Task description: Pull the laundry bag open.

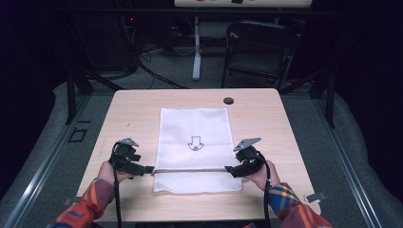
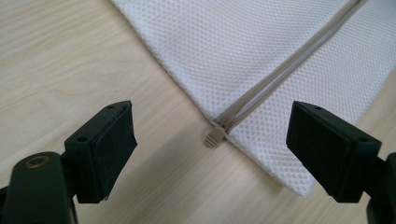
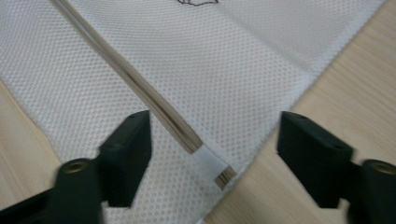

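From high up, a white mesh laundry bag [image 1: 194,148] lies flat in the middle of the table [image 1: 128,107]. Its near part is folded, with the zipper line running across it. The left gripper [image 1: 148,169] sits just beside the bag's left edge, at the zipper's end. The right gripper [image 1: 230,169] sits at the bag's right edge, at the zipper's other end. Each hand holds its gripper low and nearly flat, pointing in at the bag from its own side. The forearms come up from the near edge of the table, one on each side of the bag.

In the left gripper view, the jaws stand wide apart with nothing between them. The small grey zipper pull [image 2: 214,137] lies on the table right at the bag's corner, ahead of the jaws. I think the pull could be missed here. It is tiny and flat, so the jaws may close on mesh [image 2: 243,51] or slide over it.

In the right gripper view, the jaws are also wide apart and hold nothing. The zipper [image 3: 140,88] ends at a little white tab [image 3: 208,163] by the bag's edge, just ahead of the jaws. The bag is loose now, I think. If one side gets tugged, the thin bag may slide or bunch up.
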Tool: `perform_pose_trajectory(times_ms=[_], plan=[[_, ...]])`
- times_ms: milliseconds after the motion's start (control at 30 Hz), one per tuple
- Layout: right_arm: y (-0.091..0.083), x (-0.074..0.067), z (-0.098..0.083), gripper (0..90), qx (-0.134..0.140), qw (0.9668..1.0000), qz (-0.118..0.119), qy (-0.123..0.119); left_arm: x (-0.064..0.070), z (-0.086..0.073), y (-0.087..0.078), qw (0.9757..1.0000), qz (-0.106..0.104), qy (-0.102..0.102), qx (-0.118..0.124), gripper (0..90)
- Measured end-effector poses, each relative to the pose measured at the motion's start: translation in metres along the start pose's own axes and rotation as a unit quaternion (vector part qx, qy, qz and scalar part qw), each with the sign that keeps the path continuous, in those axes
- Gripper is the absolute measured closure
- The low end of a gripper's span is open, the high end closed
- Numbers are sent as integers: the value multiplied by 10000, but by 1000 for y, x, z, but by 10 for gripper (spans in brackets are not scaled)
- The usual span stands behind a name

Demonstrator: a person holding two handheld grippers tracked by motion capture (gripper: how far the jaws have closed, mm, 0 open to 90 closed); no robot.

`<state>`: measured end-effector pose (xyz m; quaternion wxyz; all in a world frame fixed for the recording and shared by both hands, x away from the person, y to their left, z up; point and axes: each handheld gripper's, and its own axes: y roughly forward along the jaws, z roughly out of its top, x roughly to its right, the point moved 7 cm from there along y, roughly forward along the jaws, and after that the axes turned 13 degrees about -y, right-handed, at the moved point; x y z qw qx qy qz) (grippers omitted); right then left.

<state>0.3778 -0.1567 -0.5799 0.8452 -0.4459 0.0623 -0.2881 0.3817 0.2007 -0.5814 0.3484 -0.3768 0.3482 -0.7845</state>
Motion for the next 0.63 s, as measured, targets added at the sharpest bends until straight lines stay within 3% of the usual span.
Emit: perform_pose_trajectory(times_ms=[67,233,367,500,633], plan=[[-4,3,-4,128,-114,9998,-30,134,-2,0,-2,10000,63,-16,34,140],[-14,17,-21,8,-339,9984,-220,401,-9,0,-5,9997,209,-51,86,110],[-21,27,-37,0,-427,9968,-395,557,-14,-1,-5,9994,276,-161,96,95],[-27,35,-52,0,-347,9959,-441,707,-20,-4,-4,9992,342,-214,41,101],[-27,41,-63,0,-462,9953,-552,641,-31,-6,-3,9981,496,-364,58,88]])
